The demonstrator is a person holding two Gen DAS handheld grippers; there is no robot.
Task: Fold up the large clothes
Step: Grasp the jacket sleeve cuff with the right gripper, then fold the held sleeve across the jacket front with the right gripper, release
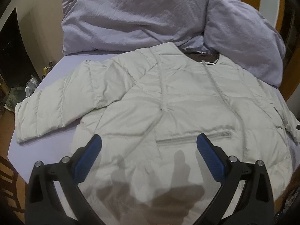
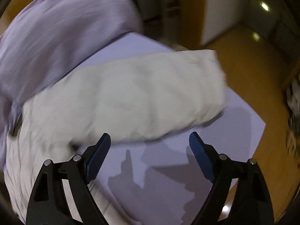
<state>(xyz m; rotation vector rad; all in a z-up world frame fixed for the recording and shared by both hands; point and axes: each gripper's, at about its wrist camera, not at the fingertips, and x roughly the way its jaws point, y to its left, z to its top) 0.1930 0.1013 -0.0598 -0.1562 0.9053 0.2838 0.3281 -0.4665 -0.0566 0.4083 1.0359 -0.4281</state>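
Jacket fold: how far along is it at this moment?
Done: the pale puffer jacket lies spread flat on the bed sheet, sleeves out. In hand: nothing; left gripper and right gripper hang open over it. Left: every fold; the right sleeve remains extended.

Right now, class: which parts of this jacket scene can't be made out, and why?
- Left wrist view: jacket hem, hidden behind the left gripper.
- Left wrist view: its far-side sleeve, cut off by the picture's edge.
- Right wrist view: sleeve quilting and cuff, lost to motion blur.

Jacket (image 1: pixel 168 97) on bed (image 1: pixel 56 146), before duvet (image 1: pixel 131 15)
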